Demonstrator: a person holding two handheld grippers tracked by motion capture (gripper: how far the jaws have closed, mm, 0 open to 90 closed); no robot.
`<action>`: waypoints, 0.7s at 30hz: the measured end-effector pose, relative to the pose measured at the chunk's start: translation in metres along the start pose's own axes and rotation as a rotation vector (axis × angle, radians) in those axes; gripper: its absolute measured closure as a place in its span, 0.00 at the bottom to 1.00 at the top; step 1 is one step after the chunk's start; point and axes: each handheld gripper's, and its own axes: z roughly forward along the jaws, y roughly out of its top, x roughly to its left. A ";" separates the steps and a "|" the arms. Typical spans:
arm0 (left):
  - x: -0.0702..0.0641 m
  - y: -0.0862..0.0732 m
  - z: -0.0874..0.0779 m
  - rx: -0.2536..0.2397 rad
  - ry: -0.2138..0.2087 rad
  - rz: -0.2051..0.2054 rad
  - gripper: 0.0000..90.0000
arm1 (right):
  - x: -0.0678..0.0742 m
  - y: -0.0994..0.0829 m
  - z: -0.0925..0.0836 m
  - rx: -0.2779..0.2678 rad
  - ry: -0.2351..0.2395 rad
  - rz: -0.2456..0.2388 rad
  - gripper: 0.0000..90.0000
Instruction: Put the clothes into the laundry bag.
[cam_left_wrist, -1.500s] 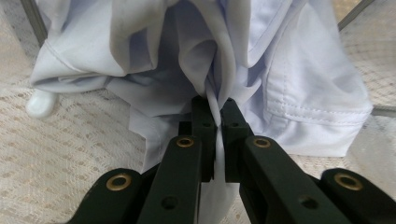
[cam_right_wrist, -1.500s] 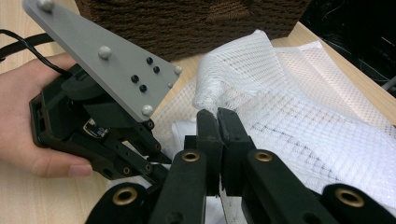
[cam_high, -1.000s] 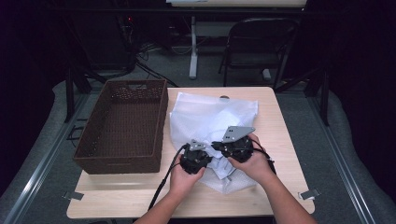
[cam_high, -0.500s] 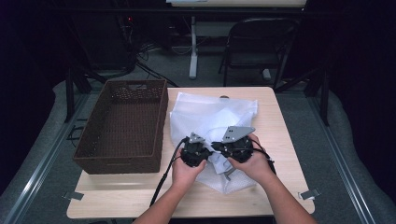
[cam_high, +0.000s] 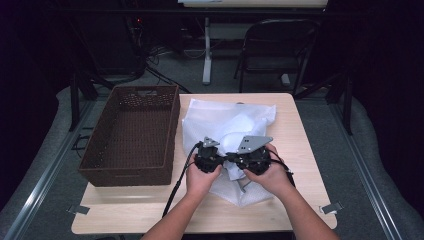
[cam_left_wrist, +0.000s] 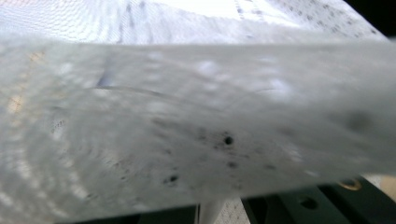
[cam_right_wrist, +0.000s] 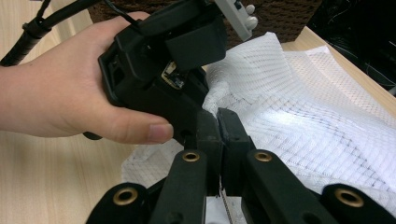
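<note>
High view with both gripper views: two hand-held grippers work a white mesh laundry bag (cam_high: 227, 125) that lies crumpled on the right half of a pale wooden table (cam_high: 300, 150). We see the left gripper (cam_high: 207, 159) and the right gripper (cam_high: 250, 156) side by side over the near part of the bag, almost touching. In the right gripper view, the right gripper (cam_right_wrist: 218, 122) has its two black jaws pressed together on a raised fold of the mesh, with white fabric also showing below, between the jaw arms. The left gripper (cam_right_wrist: 163, 60) sits just beside it in the person's left hand (cam_right_wrist: 60, 100). In the left gripper view the mesh (cam_left_wrist: 196, 116) lies right across the lens, blurred, and hides the jaw tips. We judge that gripper also clamped on the fabric, since it is buried in the same fold.

Progress: we judge the work to be at an early stage. The bag is gathered and pinched at one spot but remains on the table. The brown wicker basket (cam_high: 131, 172), just left of the bag, holds nothing we can see. If the bag is meant for the basket, lifting and transfer remain.

Materials: the bag is a thin, limp, translucent net with a fine diamond weave that creases softly. The basket is rigid, rectangular and openwork-woven. The grippers are matt black with brass-coloured pivot pins.
</note>
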 end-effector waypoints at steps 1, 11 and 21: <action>0.000 0.000 0.000 -0.003 -0.001 -0.009 0.98 | 0.000 0.000 0.000 0.000 0.002 -0.001 0.99; 0.004 0.004 -0.007 -0.046 0.025 -0.027 0.98 | 0.004 0.005 -0.006 -0.047 0.028 0.000 0.99; 0.007 0.007 -0.003 -0.064 0.025 -0.044 0.98 | 0.006 0.008 -0.008 -0.054 0.031 -0.005 0.99</action>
